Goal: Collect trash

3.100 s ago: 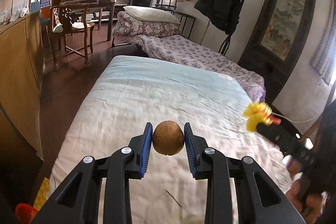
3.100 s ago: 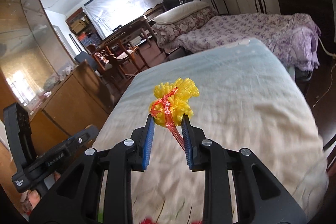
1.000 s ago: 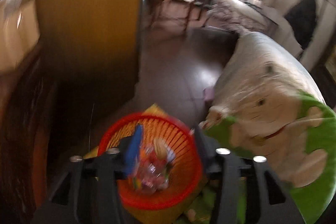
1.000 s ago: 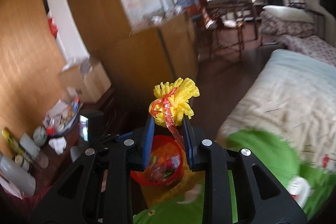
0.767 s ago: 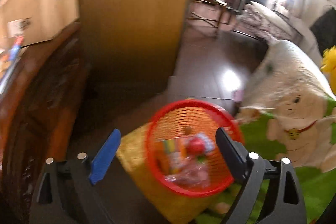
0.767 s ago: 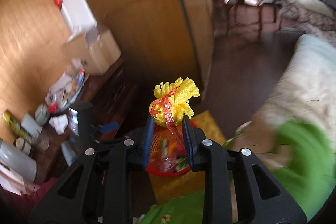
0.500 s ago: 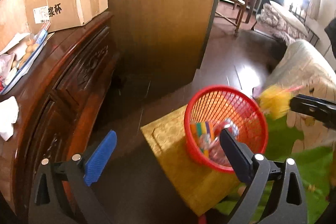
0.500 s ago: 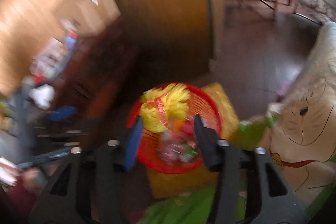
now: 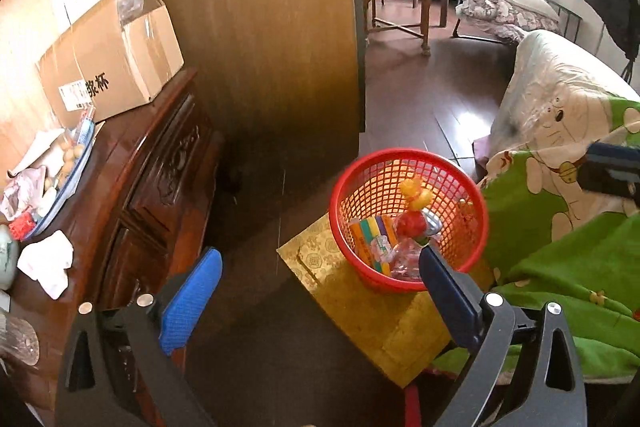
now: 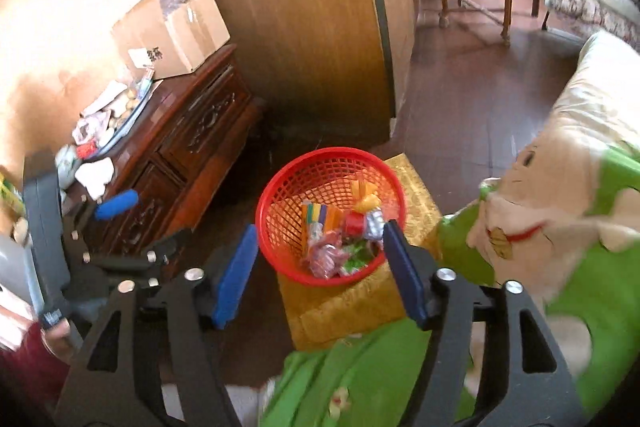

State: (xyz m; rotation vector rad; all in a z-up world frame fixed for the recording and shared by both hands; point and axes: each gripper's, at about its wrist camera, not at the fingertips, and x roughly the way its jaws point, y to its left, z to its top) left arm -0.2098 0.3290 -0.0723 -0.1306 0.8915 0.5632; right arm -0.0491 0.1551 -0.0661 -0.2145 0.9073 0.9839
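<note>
A red mesh basket [image 9: 348, 187] [image 10: 280, 183] stands on a yellow box [image 9: 360, 307] [image 10: 340, 307] on the floor. It holds several pieces of trash: a yellow tuft [image 9: 416, 193] [image 10: 366, 197], a red round piece [image 9: 410, 225], colourful wrappers [image 10: 320, 223]. My left gripper [image 9: 320, 291] is open wide and empty, above and left of the basket. My right gripper [image 10: 320, 267] is open and empty, just over the basket's near rim. The left gripper also shows in the right wrist view [image 10: 116, 203] at the left.
A dark carved cabinet [image 9: 152, 187] [image 10: 192, 131] stands at the left, with a cardboard box [image 9: 112, 67] and clutter on top. A wooden wardrobe panel [image 9: 280, 47] rises behind the basket. A bed with a green cartoon blanket [image 9: 560, 227] [image 10: 560, 247] lies right.
The left gripper opened over the basket and let go of the brown ball. The right gripper carried the yellow tuft to the basket, opened and dropped it in. Both pulled back slightly.
</note>
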